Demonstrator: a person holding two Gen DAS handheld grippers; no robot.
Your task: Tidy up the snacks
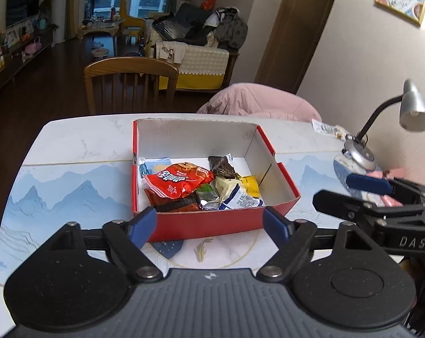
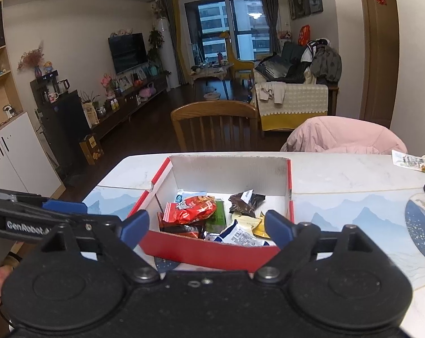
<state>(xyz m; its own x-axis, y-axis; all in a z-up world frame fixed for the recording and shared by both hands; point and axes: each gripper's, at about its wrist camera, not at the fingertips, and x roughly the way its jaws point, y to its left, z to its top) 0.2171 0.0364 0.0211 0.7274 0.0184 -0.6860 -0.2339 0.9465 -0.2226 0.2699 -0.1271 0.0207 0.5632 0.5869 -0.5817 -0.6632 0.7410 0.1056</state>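
A red cardboard box [image 1: 212, 222] with a white inside stands on the table in front of both grippers; it also shows in the right wrist view [image 2: 212, 250]. It holds several snack packets: a red bag [image 1: 178, 181] [image 2: 189, 211], a dark brown packet [image 1: 220, 166] [image 2: 244, 204], a yellow one [image 1: 251, 184] and a white-blue one [image 1: 240, 200] [image 2: 240, 235]. My left gripper [image 1: 209, 226] is open and empty before the box's near wall. My right gripper [image 2: 206, 226] is open and empty at the same wall, and shows at the right of the left wrist view [image 1: 353, 191].
A silver desk lamp [image 1: 361, 155] stands at the table's right. A small snack packet [image 2: 409, 160] lies at the far right of the table. A wooden chair [image 1: 130, 81] and a chair draped in a pink jacket [image 1: 257, 101] stand behind the table.
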